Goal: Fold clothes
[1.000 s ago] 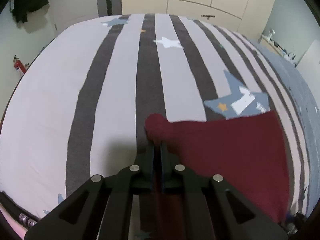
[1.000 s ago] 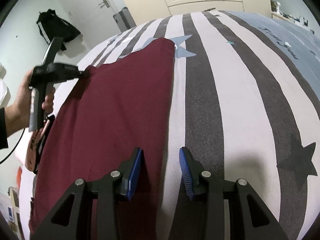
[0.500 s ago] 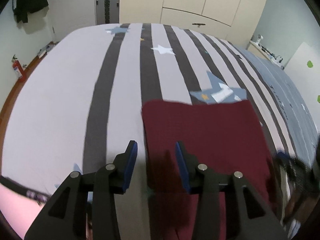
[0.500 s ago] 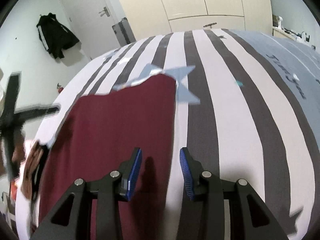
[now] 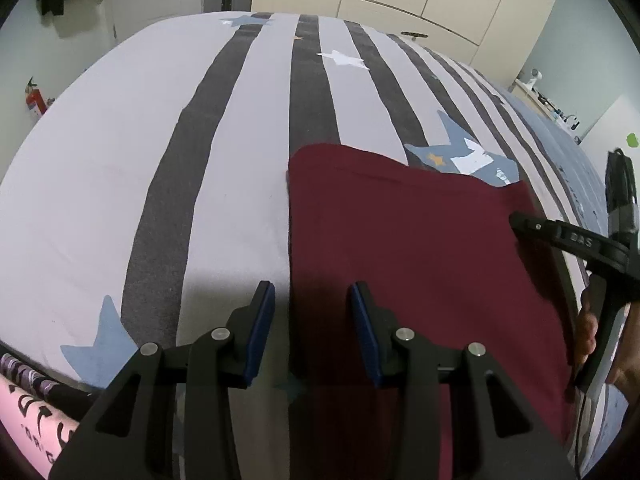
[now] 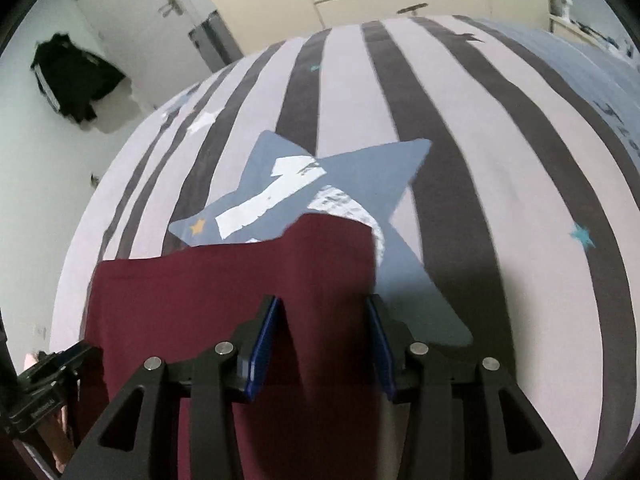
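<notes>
Maroon cloth, one garment (image 5: 404, 248), lies flat on your bed (image 5: 120, 168), its far edge over the big blue star (image 6: 340, 184). You hold two tools. Your left hand-held gripper (image 5: 312, 320) stands wide apart, empty, straddling the garment's left edge. Your right hand-held gripper (image 6: 322, 340) is equally spread, grasping nothing, hovering over the garment's far right corner.

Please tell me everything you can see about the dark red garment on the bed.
The dark red garment is plain, soft-looking cloth with no print. It lies flat on the striped bedcover, folded into a rough rectangle with straight edges, and its far edge covers part of a big blue star. Both grippers are open above its near part; neither grips it.
</notes>
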Demonstrator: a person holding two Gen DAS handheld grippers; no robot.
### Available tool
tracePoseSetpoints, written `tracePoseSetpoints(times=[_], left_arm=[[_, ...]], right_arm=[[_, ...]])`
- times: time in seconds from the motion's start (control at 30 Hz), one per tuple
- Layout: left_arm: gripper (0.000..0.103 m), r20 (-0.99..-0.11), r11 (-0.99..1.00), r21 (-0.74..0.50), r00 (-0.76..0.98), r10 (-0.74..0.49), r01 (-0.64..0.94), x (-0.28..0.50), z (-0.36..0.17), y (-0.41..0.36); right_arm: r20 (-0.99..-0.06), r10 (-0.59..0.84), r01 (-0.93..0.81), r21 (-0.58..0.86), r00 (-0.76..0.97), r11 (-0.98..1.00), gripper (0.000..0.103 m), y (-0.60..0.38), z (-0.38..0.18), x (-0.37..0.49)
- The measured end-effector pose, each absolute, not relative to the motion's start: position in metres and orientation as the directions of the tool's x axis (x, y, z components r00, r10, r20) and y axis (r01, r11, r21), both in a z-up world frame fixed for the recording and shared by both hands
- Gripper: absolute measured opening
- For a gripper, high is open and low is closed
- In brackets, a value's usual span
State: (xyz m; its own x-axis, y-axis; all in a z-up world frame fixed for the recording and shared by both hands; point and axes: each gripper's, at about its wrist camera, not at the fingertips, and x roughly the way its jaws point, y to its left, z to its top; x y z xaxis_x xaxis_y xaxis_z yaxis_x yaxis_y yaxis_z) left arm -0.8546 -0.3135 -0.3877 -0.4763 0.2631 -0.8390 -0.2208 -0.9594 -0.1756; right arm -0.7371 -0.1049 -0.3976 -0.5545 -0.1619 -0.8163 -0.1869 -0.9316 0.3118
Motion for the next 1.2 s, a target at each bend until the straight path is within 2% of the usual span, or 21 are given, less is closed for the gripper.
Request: tracePoseSetpoints(times=[0.03,0.17,0.37,0.5,0.63,0.7,0.8,1.03,1.2], left_arm=[[0.036,-0.839,-0.959,-0.179,-0.475,0.265,-0.218,-0.854,-0.388,-0.315],[0.036,-0.822,-0.963,-0.176,-0.509,0.257,-0.203,-0.852,-0.375,-0.327],[0.036,-0.794,-0.937,-0.234,-0.505,0.338,-0.259,-0.806,-0.349,-0.342],[0.036,-0.803,-0.916,-0.241,-0.464,0.374,-0.321,-0.754,-0.351,-0.334],[0.036,-0.841,-0.916,-0.149,-0.440,0.316,-0.373,-0.712,-0.372,-0.321],[0.036,-0.858,-0.934,-0.131,-0.433,0.275,-0.334,-0.709,-0.382,-0.334],[0.028,-0.846,-0.951,-0.186,-0.452,0.282,-0.246,-0.708,-0.379,-0.358],[0.028,-0.789,-0.919,-0.251,-0.486,0.376,-0.305,-0.653,-0.332,-0.352],[0.028,-0.790,-0.888,-0.286,-0.435,0.431,-0.361,-0.619,-0.336,-0.332]], right_arm=[[-0.819,-0.166,-0.183,0.312,-0.549,-0.932,0.010,-0.105,-0.398,-0.741],[-0.819,-0.144,-0.180,0.288,-0.555,-0.940,0.008,-0.096,-0.390,-0.747],[-0.843,-0.109,-0.186,0.239,-0.527,-0.953,0.008,-0.088,-0.396,-0.753],[-0.852,-0.099,-0.173,0.216,-0.514,-0.961,0.009,-0.091,-0.399,-0.749],[-0.858,-0.084,-0.168,0.193,-0.507,-0.967,0.011,-0.091,-0.399,-0.747],[-0.861,-0.073,-0.160,0.176,-0.503,-0.971,0.014,-0.091,-0.398,-0.747],[-0.846,-0.040,-0.167,0.151,-0.531,-0.974,0.015,-0.094,-0.386,-0.737],[-0.732,-0.122,-0.022,0.184,-0.670,-0.983,0.015,-0.120,-0.336,-0.648],[-0.698,-0.243,0.061,0.275,-0.674,-0.959,0.017,-0.162,-0.322,-0.559]])
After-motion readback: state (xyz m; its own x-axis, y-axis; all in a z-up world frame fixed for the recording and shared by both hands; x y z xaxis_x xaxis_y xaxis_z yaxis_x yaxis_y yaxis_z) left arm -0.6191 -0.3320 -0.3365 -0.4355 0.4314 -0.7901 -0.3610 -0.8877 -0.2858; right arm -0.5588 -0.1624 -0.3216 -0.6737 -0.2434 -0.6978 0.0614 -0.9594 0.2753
